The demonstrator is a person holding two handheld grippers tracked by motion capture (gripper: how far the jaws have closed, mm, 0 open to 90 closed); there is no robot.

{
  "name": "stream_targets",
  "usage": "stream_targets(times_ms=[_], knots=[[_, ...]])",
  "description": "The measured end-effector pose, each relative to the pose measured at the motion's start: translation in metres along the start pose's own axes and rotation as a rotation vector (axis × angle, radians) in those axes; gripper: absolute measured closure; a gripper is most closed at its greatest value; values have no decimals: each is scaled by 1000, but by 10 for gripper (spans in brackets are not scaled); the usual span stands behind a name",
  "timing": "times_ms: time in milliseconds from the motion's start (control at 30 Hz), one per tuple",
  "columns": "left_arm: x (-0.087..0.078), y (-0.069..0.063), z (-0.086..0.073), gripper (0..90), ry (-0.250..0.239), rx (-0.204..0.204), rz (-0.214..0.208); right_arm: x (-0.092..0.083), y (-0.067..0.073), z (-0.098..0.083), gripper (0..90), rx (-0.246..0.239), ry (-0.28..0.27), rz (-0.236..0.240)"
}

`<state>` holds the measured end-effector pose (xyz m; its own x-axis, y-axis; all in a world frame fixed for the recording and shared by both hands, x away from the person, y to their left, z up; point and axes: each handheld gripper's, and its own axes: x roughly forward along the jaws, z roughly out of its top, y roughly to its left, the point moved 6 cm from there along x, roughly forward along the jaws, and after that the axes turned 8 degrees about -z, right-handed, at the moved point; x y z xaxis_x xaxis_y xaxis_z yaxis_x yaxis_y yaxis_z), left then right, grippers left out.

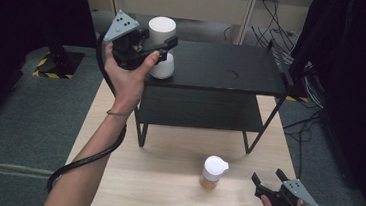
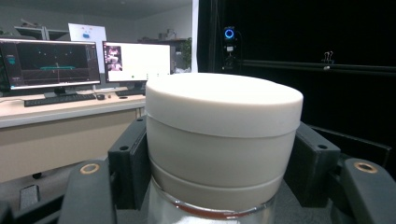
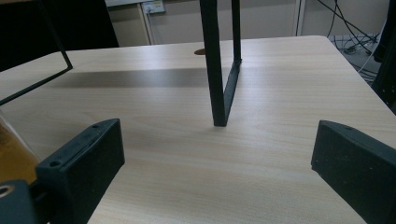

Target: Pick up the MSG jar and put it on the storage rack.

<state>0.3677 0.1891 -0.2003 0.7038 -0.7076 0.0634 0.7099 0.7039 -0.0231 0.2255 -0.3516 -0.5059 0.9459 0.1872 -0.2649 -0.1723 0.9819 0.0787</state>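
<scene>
A white-lidded jar [image 1: 162, 41] is clamped at its lid by my left gripper [image 1: 161, 48], held at the left end of the black shelf's top board [image 1: 224, 69]. In the left gripper view the lid [image 2: 222, 135] sits tight between both black pads [image 2: 133, 163], with glass and a reddish band below it. I cannot tell whether the jar's base rests on the board. A second jar [image 1: 212, 172] with a white spouted cap and amber contents stands on the wooden table [image 1: 164, 181]. My right gripper [image 1: 267, 178] stays low at the table's right front, open, nothing between its pads [image 3: 84, 163].
The black two-tier shelf has thin legs [image 3: 217, 65] on the table and a lower board [image 1: 200, 109]. The amber jar's edge [image 3: 11, 154] lies just left of my right gripper. Grey carpet, cables and desks with monitors [image 2: 46, 63] surround the table.
</scene>
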Motion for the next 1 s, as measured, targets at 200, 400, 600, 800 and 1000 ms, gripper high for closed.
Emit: stream_targets(times_ms=[200, 400, 600, 800, 1000], knots=[[0, 2, -6, 335, -19, -16, -3, 0, 0, 0, 27, -1, 1, 0], [1, 6, -9, 335, -33, -34, -13, 0, 0, 0, 27, -3, 1, 1], [2, 7, -8, 333, -31, -33, -17, 0, 0, 0, 27, 1, 1, 2], [3, 3, -10, 152, -59, -13, 16, 0, 0, 0, 27, -1, 0, 1], [-1, -6, -9, 0, -84, 30, 41, 0, 0, 0, 26, -2, 2, 1]])
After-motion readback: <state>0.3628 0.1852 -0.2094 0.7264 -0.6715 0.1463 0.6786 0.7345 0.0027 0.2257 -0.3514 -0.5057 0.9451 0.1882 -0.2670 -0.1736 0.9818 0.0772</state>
